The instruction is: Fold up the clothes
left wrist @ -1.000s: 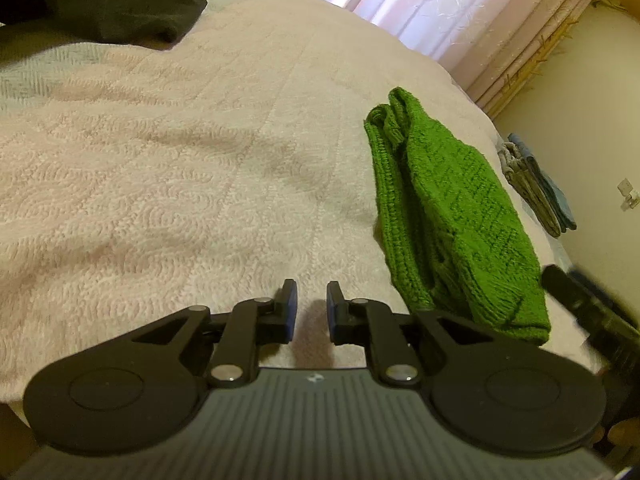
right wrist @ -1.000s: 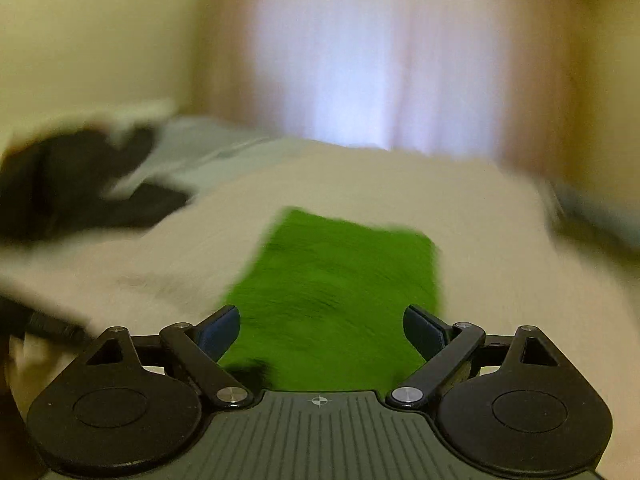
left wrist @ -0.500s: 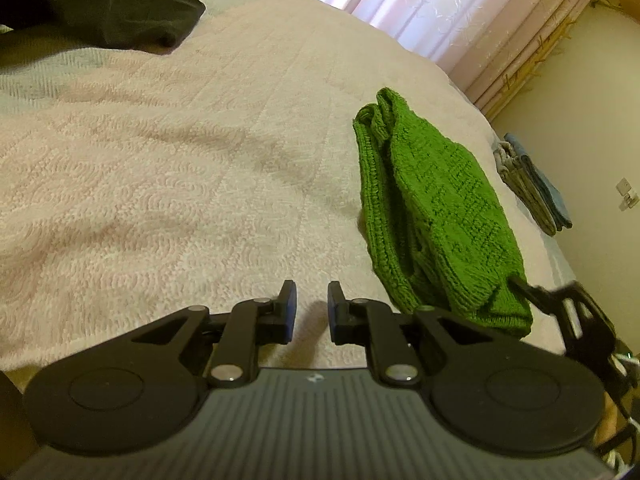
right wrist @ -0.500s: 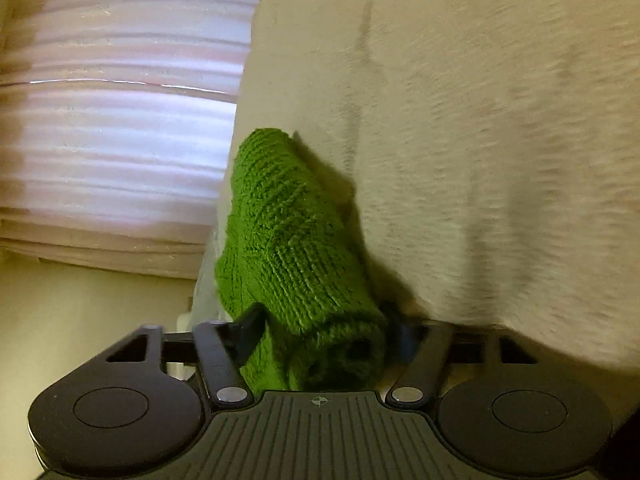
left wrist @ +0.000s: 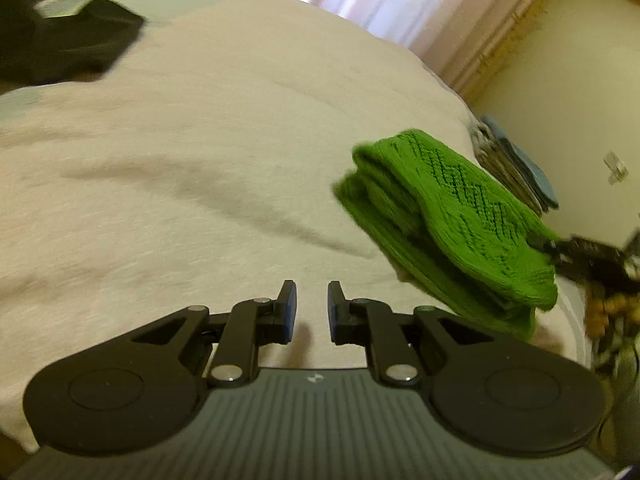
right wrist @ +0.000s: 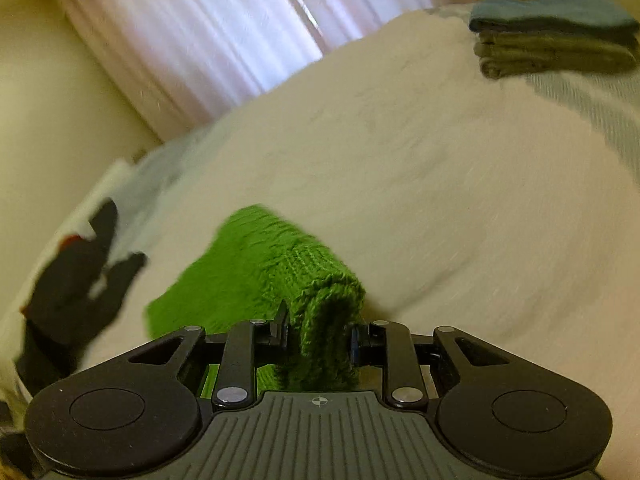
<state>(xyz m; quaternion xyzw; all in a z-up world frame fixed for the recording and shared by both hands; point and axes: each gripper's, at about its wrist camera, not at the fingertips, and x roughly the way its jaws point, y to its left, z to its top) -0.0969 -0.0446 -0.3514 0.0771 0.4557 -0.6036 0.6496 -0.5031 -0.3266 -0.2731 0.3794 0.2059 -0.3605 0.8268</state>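
Pale quilted bed (left wrist: 224, 128) fills both views, with curtains (right wrist: 208, 28) behind it. On it the green knit (left wrist: 452, 224) is already folded into a thick multi-layer bundle, and it looks lifted off the bed at its near end, sitting at about 3 o'clock in the left view. The right gripper (right wrist: 319, 332) has its jaws clamped on the bundle's folded edge, wool bulging between them. The left gripper (left wrist: 311, 310) hovers over bare bed at 6 o'clock, jaws nearly together with a narrow gap and nothing between them. At 1 o'clock in the right view a stack (right wrist: 554, 36) of folded pieces lies by the bed's far edge; at 9 o'clock dark clothes (right wrist: 76, 280) lie in a loose heap. By my judgement the knit's folding is done or nearly so, and carrying it to the stack seems likely; the dark heap looks unfolded, so work remains.
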